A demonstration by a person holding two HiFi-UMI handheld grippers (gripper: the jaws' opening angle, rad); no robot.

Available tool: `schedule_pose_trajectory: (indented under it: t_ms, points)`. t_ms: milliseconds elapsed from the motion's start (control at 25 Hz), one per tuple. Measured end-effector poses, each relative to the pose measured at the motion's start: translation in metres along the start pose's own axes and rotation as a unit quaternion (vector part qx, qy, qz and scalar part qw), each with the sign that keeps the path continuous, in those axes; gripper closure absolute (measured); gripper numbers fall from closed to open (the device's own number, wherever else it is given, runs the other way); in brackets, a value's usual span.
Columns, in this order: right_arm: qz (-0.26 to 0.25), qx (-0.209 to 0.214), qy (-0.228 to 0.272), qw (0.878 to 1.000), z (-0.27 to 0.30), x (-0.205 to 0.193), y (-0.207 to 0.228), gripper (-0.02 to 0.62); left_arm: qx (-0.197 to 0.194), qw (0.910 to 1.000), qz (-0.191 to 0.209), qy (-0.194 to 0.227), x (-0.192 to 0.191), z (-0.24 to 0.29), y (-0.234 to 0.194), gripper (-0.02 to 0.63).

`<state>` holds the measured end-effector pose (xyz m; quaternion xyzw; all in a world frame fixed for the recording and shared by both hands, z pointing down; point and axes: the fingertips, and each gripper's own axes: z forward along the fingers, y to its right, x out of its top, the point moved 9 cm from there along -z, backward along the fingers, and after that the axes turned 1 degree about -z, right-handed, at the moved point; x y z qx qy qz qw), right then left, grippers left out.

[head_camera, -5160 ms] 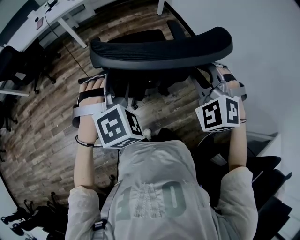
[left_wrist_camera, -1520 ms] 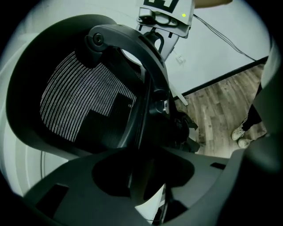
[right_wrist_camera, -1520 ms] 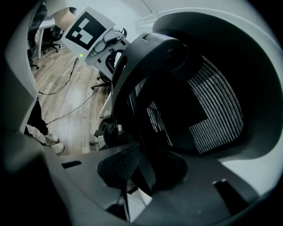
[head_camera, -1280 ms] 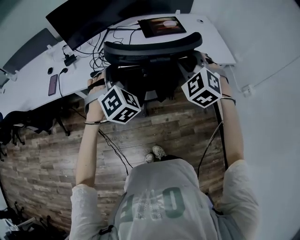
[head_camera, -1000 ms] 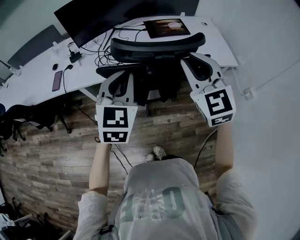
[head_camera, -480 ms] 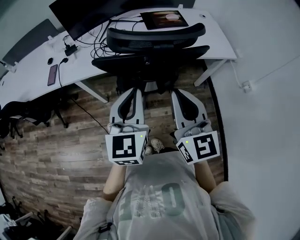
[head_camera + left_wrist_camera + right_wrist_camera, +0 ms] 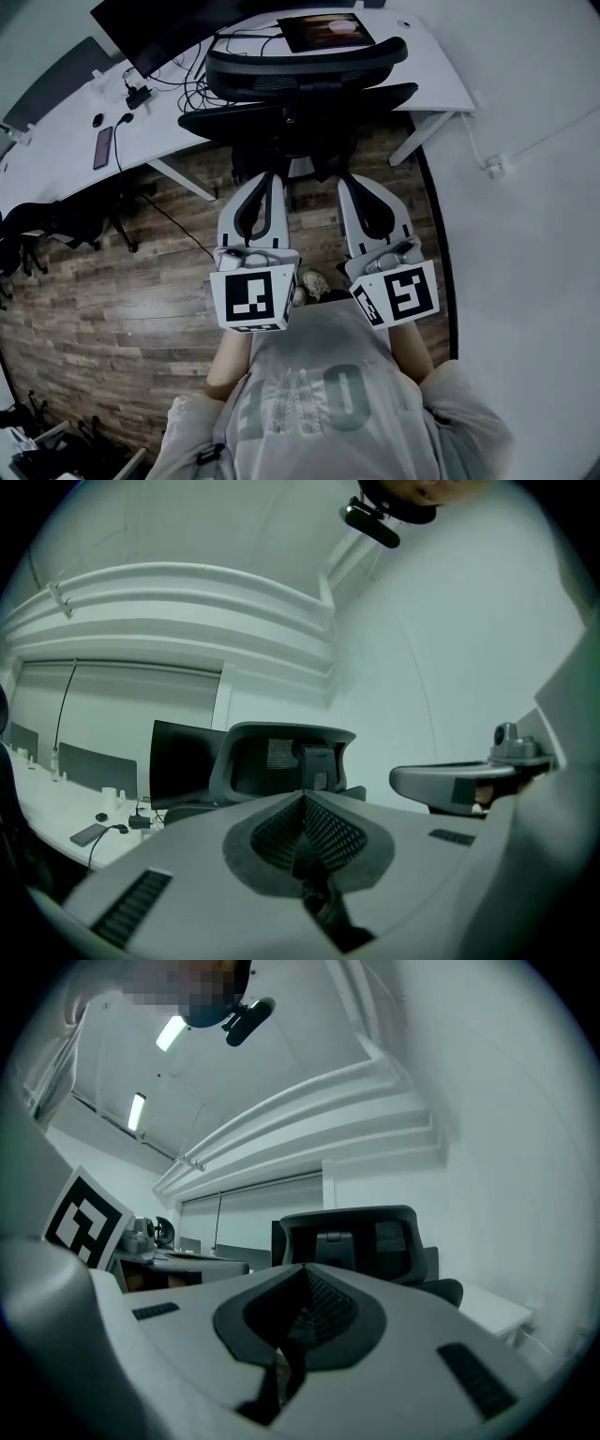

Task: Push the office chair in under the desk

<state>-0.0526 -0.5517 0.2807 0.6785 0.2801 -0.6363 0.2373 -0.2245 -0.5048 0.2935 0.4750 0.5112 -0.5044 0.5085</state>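
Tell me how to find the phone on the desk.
Find the long white desk with the big black monitor. Go left from the office chair, past the tangle of black cables. The phone is the flat, slim dark rectangle near the desk's front edge; the small dark things beside it are rounder and lumpier.

Grey lettered T-shirt [image 7: 314, 394], white left gripper [image 7: 265, 178]

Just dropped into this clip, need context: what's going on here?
A person holds a claw in each hand. The left claw and the right claw are both shut and empty, held close to the person's body and apart from the office chair. The chair stands tucked in at the white desk, its back at the desk's edge. The push looks done; nothing touches the chair.
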Motion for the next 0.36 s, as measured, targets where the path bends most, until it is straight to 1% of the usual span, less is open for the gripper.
schedule_pose_trajectory:
  t_ms: [360]
  points:
    - [0.009, 0.0, -0.008, 1.0, -0.001, -0.004, 0.012, 0.574, 0.011, 0.9999, 0.006, -0.008, -0.002, 0.0, 0.004, 0.59]
